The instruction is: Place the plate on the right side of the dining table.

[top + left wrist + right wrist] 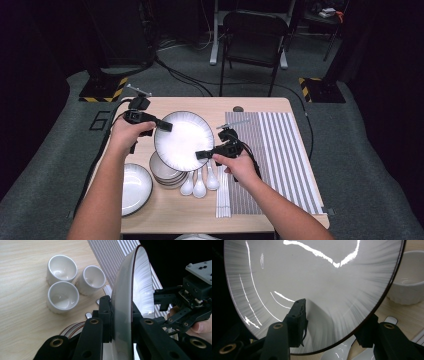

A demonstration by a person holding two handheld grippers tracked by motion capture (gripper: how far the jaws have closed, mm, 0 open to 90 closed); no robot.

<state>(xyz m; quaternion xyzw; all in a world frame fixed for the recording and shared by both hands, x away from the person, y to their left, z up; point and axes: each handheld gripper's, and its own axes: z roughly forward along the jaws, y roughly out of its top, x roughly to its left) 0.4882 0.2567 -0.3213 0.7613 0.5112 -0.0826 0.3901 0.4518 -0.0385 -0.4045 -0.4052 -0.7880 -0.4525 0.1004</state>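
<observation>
Pinching the far-left rim of the plate (185, 137) with the left gripper (165, 126), jaws pressed on either face, as seen edge-on in the left gripper view. Holding it lifted and tilted, face toward the near side, above the stack of bowls (167, 176) and the spoons (200, 186) on the worktop (175, 212).

Straddling the opposite, near-right rim with the right gripper (202, 155): jaws spread, one in front of the plate's face and one behind it in the right gripper view, and too wide apart for so thin an edge, so judged not yet gripping.

Outward from there: plate reaching up and left from the right gripper, across to the left one, so held along a diagonal from far-left to near-right. To the right, just beside the right hand, the striped mat (285, 150), bare. To the near left, a second plate (136, 189). Beyond the plate in the left gripper view, three white cups (62, 295) standing close together.

Probably a handover or a two-handed carry toward the mat; closing squarely on the rim needed first, with the right gripper the nearer to that side
</observation>
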